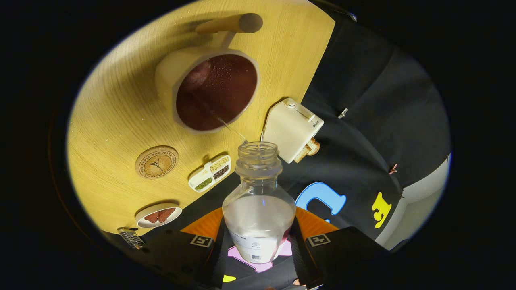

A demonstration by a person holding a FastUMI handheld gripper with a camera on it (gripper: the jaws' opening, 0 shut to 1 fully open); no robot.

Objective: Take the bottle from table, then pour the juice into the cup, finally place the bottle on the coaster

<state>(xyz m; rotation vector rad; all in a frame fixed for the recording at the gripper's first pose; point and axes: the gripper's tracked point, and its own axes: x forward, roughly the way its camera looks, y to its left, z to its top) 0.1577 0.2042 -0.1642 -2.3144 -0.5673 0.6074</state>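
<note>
A clear plastic bottle [258, 201] without a cap sits between my fingers, and my gripper [258, 245] is shut on its labelled body. The bottle is tipped, its open neck pointing toward a cream cup [177, 72] with a wooden handle. The cup stands just beyond the bottle's mouth and holds dark reddish juice [217, 90] with bubbles on top. A thin thread of liquid runs from the bottle's mouth into the cup. Beside the cup, a round cork coaster [156, 162] lies on the yellow wooden table [113, 112].
A cream toaster [291, 129] with bread slices stands at the table's edge near the bottle's neck. A small divided dish [209, 173] of seeds lies near the coaster. A little plate [158, 215] with brown pieces and a metal grater [131, 237] lie farther along.
</note>
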